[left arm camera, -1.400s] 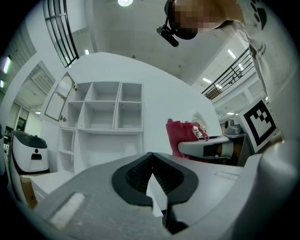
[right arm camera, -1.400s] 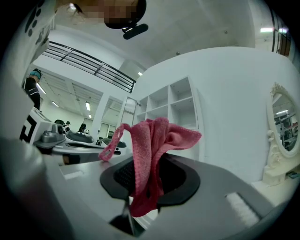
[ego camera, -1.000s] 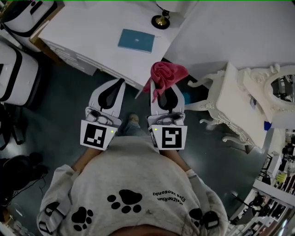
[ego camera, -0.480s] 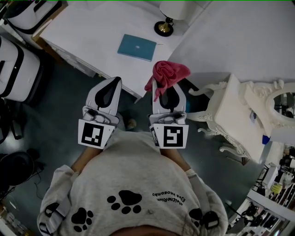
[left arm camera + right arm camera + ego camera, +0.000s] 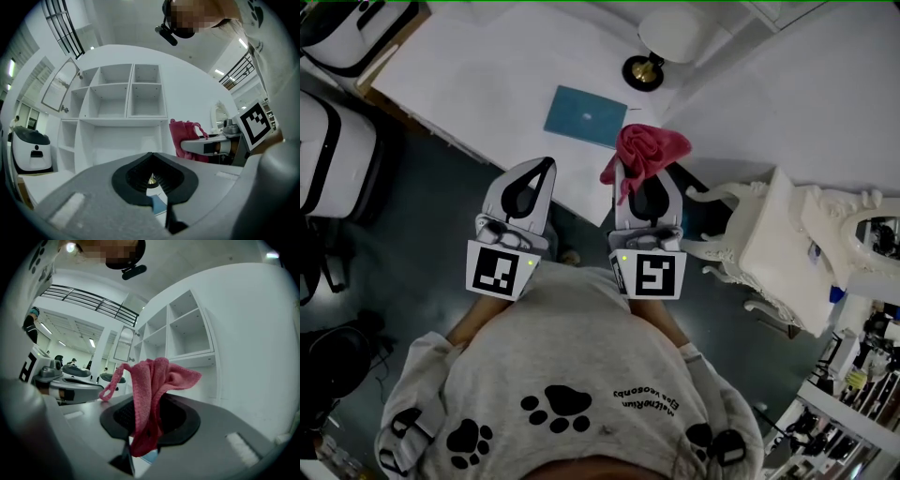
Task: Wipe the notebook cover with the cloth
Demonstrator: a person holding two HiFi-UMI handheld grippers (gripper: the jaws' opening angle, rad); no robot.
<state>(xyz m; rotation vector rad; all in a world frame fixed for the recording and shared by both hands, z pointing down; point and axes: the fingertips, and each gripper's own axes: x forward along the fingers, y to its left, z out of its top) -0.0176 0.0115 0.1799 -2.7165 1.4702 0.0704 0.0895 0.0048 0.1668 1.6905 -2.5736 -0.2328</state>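
A teal notebook [image 5: 586, 115] lies flat on the white desk [image 5: 478, 75]. A pink cloth [image 5: 645, 150] bunches up out of my right gripper [image 5: 641, 184], which is shut on it just off the desk's near corner, below and right of the notebook. In the right gripper view the cloth [image 5: 149, 389] hangs between the jaws and spills over them. My left gripper [image 5: 544, 167] is shut with nothing in it, its tip over the desk's near edge. Through its jaw window a sliver of the notebook [image 5: 158, 204] shows.
A lamp with a brass base [image 5: 644, 72] stands on the desk just beyond the notebook. An ornate white side table [image 5: 778, 234] is at the right. White cases [image 5: 333, 155] stand on the dark floor to the left. White shelving [image 5: 126, 91] rises behind the desk.
The desk and notebook have slid nearer in the head view as the person moved forward. Both grippers now sit closer to the notebook, the cloth still held.
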